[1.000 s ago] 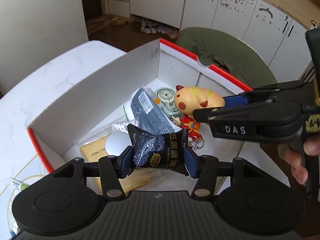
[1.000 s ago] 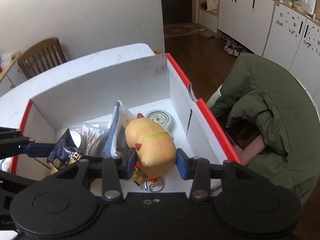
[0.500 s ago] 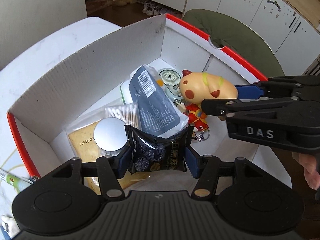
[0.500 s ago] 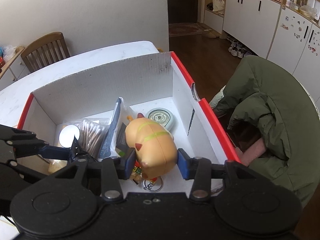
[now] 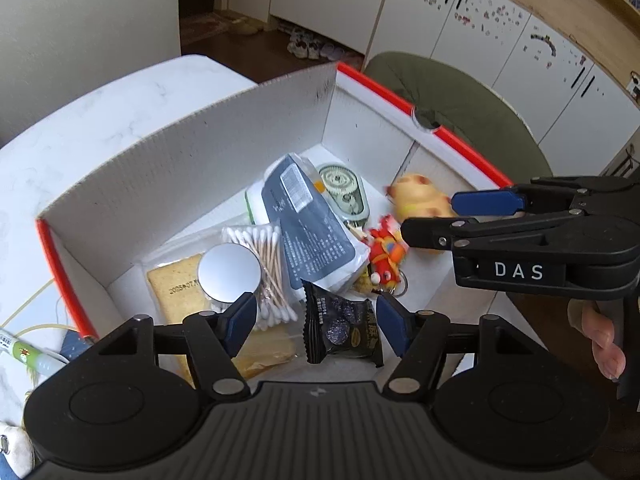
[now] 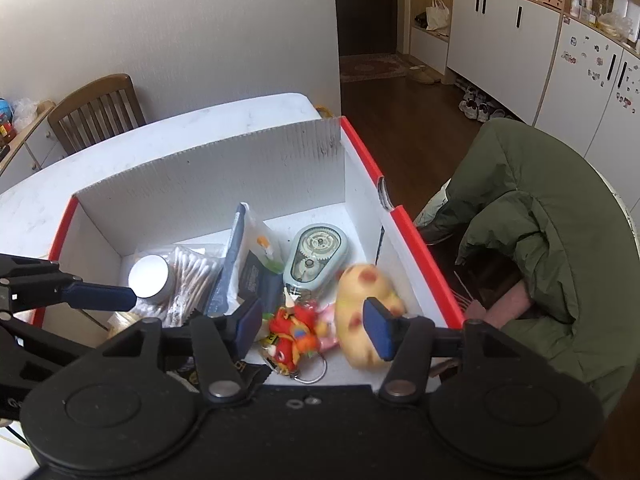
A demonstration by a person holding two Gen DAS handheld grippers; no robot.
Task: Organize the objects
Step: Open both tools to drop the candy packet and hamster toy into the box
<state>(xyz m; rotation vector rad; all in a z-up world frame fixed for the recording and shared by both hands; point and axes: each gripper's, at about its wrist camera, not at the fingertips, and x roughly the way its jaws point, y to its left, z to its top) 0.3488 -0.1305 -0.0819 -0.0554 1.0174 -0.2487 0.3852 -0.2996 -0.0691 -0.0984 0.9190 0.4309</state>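
Left wrist view: left gripper (image 5: 316, 318), jaws just opened, pads clear of the black snack packet (image 5: 340, 330) lying between them on the floor of the white box (image 5: 192, 160); cotton swabs (image 5: 264, 256) and silver disc (image 5: 229, 273) beside.

Right wrist view: right gripper (image 6: 314, 326), jaws just opened, gripping nothing; yellow toy (image 6: 362, 300), blurred, beside the right pad, inside the box; red keychain figure (image 6: 294, 334) between pads.
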